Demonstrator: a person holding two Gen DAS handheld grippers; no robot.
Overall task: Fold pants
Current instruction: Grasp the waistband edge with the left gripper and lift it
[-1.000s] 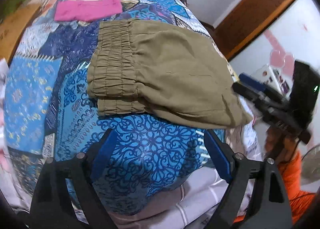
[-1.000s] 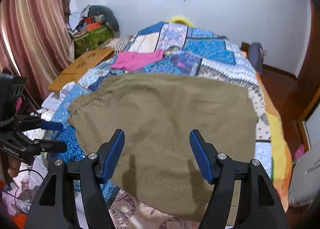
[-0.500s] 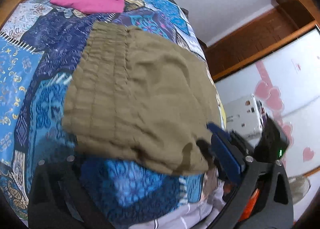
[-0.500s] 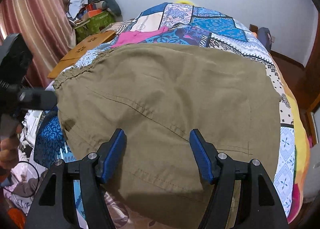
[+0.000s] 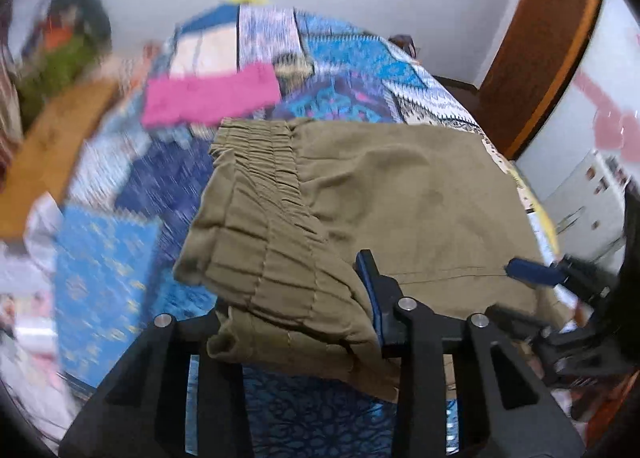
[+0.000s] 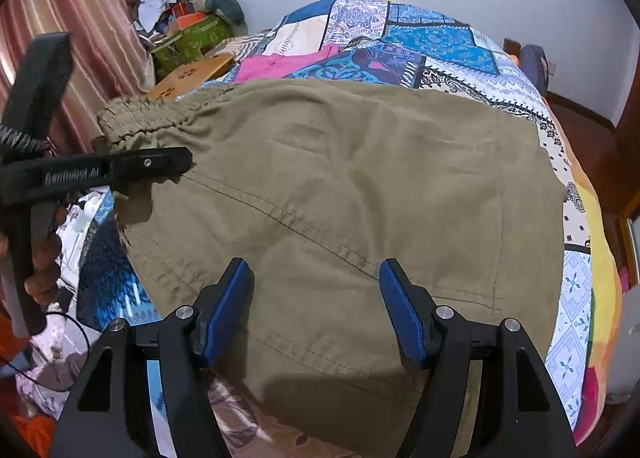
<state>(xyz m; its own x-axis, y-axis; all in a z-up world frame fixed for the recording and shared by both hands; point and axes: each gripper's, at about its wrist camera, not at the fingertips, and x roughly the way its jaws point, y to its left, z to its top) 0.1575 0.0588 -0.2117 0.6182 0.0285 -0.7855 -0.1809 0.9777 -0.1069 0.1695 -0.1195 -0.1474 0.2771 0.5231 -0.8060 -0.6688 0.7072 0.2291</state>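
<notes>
The folded olive pants (image 6: 340, 185) lie on the patchwork bed cover (image 6: 432, 45), elastic waistband (image 5: 256, 185) to the left. My left gripper (image 5: 296, 322) is at the near waistband corner; cloth drapes between and over its fingers and hides the left one, so the grip is unclear. It also shows from the side in the right wrist view (image 6: 160, 165), at the pants' left edge. My right gripper (image 6: 316, 310) is open, just over the pants' near hem, holding nothing. Its blue fingers (image 5: 532, 272) show at the right of the left wrist view.
A folded pink garment (image 5: 208, 97) lies on the bed beyond the pants. A wooden board (image 6: 192, 75) and a pile of bags (image 6: 192, 25) sit at the bed's left by a striped curtain (image 6: 72, 17). A wooden door frame (image 5: 536, 57) stands at right.
My left gripper has moved in to the near waistband corner, and cloth now lies lifted across its fingers. My right gripper has moved closer over the pants' hem, still open.
</notes>
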